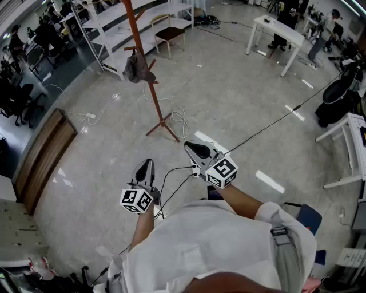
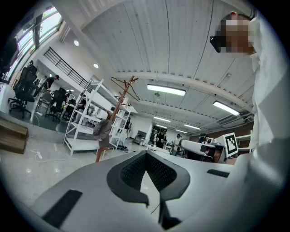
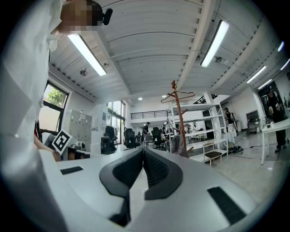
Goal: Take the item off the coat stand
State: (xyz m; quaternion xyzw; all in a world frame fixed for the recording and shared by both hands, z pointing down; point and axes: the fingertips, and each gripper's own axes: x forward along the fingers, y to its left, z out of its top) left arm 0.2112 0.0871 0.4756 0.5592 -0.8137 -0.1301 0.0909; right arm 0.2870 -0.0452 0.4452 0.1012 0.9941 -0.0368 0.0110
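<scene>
Held forward side by side, left tongs [image 1: 145, 165] and right tongs [image 1: 193, 147], both closed empty, point toward the coat stand [image 1: 155, 97].

Bright ceiling strip lights [image 3: 214, 43] w/ floor [image 1: 229, 91] glare, fisheye edges.

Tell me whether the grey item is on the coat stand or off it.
On. The grey item hangs from a side peg of the upright coat stand, partway up its pole.

We count 1 coat stand [image 1: 135, 28], 1 grey item [image 1: 138, 67] hanging on it, 2 grippers (left gripper [image 1: 147, 162], right gripper [image 1: 188, 145]), 1 brown-seated chair [image 1: 170, 33], 1 white shelving rack [image 1: 108, 17].
</scene>
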